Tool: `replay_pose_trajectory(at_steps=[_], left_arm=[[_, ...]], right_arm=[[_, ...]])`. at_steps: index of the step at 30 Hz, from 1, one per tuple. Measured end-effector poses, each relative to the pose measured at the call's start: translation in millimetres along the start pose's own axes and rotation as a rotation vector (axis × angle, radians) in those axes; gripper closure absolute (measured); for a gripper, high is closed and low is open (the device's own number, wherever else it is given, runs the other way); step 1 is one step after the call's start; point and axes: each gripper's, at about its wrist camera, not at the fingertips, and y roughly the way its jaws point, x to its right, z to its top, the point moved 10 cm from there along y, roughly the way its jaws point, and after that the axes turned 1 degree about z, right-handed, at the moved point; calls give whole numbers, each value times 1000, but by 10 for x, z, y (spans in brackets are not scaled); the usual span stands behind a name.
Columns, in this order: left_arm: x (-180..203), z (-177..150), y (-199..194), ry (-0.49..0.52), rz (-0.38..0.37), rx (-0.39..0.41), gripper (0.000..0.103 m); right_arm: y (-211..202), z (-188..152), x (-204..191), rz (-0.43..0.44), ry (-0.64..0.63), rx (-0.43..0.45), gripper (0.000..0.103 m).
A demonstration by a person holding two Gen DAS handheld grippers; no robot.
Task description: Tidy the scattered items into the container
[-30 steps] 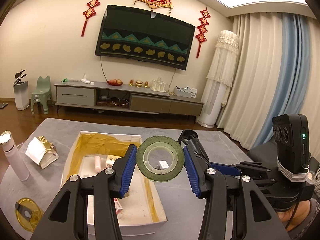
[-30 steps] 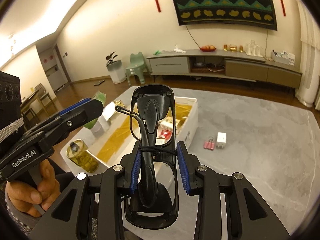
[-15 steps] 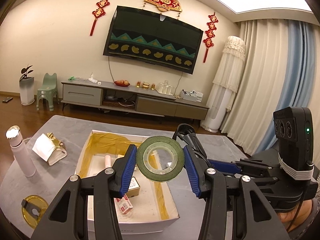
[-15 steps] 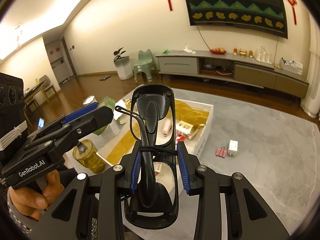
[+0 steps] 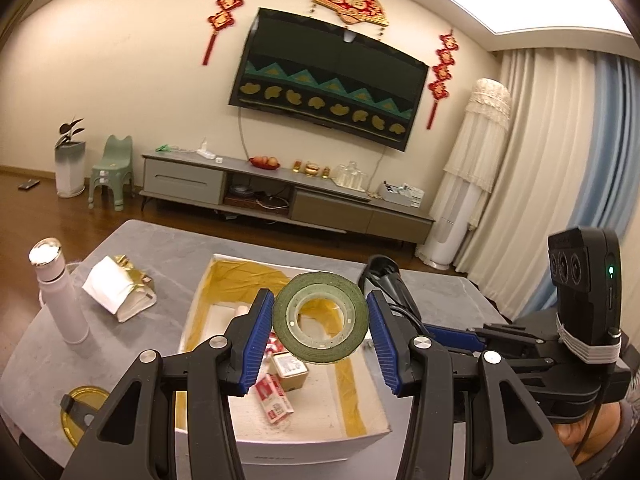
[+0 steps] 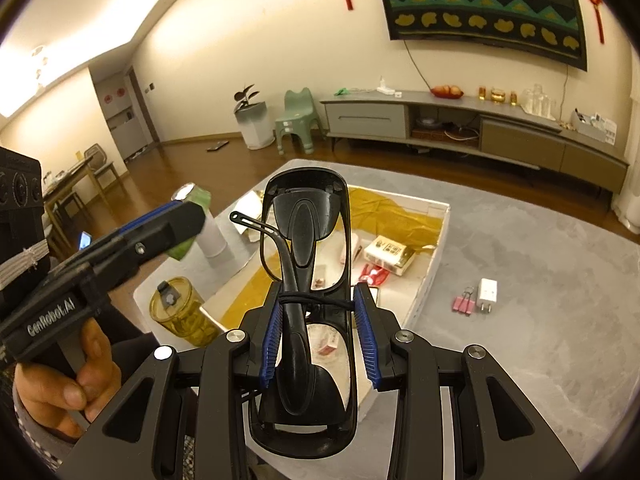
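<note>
Tape (image 5: pixel 320 317), a dark green roll on a pale core, sits between the blue pads of the left tongs (image 5: pixel 318 330), standing on edge with its open centre facing the camera; a thin gap seems to show at each pad, so I cannot tell whether the grip is firm or already slackening. It hangs above the white box (image 5: pixel 362 438) with the yellow lining, over its middle, where a small carton (image 5: pixel 289 368) and a red-and-white packet (image 5: pixel 275 398) already lie. The right tongs (image 6: pixel 319 330) hold a black frame-shaped holder (image 6: pixel 308 280) lengthwise, a thin black cord wound round it just above the pads; the left pad touches it, while the right pad appears to stand slightly off, and it hovers over the near end of the same box. The step in hand looks like the carry-and-drop: both loads are over the container and neither is set down. The next move probably calls for lowering each load clear of the carton and packet, then opening one pair at a time so the two do not collide. A pink bottle (image 5: pixel 60 290), a white and gold pouch (image 5: pixel 120 290), a yellow jar (image 6: pixel 180 312), a white plug (image 6: pixel 489 295) and pink clips (image 6: pixel 464 304) remain out on the grey worktop (image 6: pixel 540 280).
</note>
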Motion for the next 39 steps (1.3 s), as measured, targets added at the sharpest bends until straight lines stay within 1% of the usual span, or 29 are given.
replay_pose_trajectory(at_steps=[4, 10, 13, 17, 25, 33, 39], left_arm=[[-174, -22, 4, -30, 16, -12, 54], [-326, -169, 154, -55, 34, -69, 54], [-398, -250, 243, -67, 47, -102, 54], [-451, -300, 308, -72, 58, -122, 54], [-546, -421, 464, -60, 89, -168, 54], [-532, -464, 529, -15, 113, -182, 54], [-537, -496, 584, 0, 130, -196, 54]], right_arm=[[82, 26, -70, 9, -12, -6, 67], [251, 41, -141, 17, -11, -25, 67], [342, 22, -134, 15, -4, -38, 67], [468, -29, -75, 3, 2, -60, 67], [697, -164, 47, -34, -4, -99, 67], [878, -200, 104, -69, -35, -101, 67], [946, -228, 124, -68, -35, -106, 67]])
